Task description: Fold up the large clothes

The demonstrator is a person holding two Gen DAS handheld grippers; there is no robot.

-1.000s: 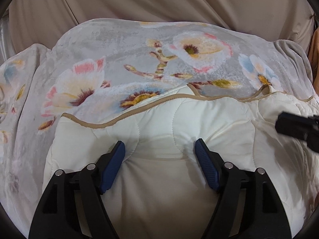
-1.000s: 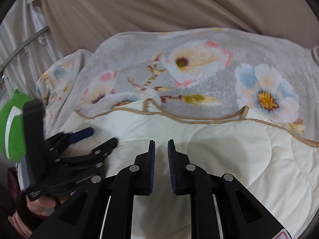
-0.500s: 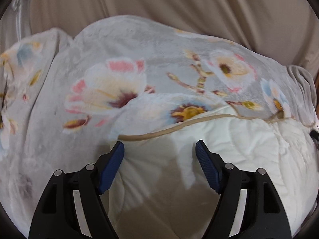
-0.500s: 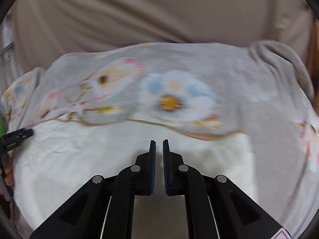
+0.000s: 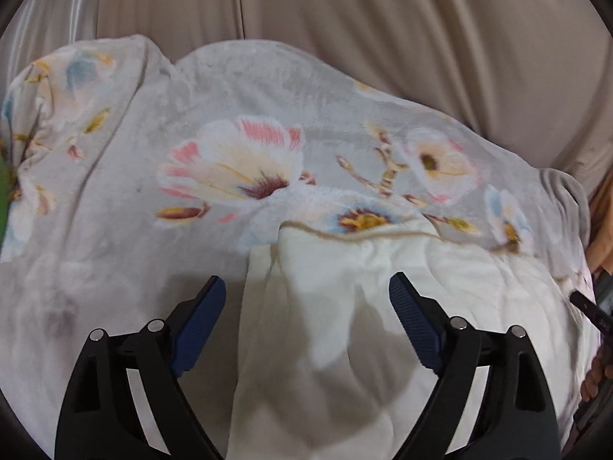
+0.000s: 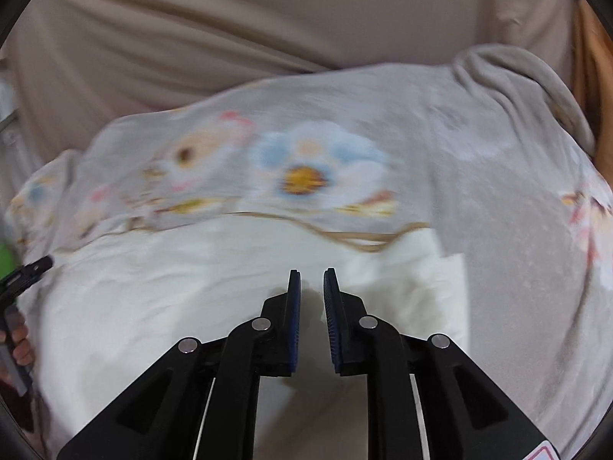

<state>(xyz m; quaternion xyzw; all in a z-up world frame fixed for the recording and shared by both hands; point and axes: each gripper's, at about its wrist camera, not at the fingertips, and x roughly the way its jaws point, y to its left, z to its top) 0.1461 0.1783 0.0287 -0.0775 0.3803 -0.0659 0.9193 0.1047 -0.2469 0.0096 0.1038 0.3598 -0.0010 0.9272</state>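
Observation:
A large grey blanket with a flower print (image 5: 230, 161) lies spread out, its cream quilted underside (image 5: 364, 306) folded over on top with a tan piped edge (image 5: 345, 234). My left gripper (image 5: 306, 299) is open and empty, hovering over the left end of the cream fold. In the right wrist view the same blanket (image 6: 306, 161) and cream fold (image 6: 172, 287) show, blurred. My right gripper (image 6: 311, 280) hangs over the right end of the fold with its jaws a narrow gap apart and nothing between them.
A beige curtain (image 5: 383, 38) hangs behind the blanket. The other gripper's tip and a hand show at the right edge of the left wrist view (image 5: 590, 310) and at the left edge of the right wrist view (image 6: 27, 272). Something green (image 6: 5, 257) sits far left.
Both grippers have moved apart along the fold, the left one leftward and the right one rightward. The right gripper's jaws have opened slightly. The left stayed open.

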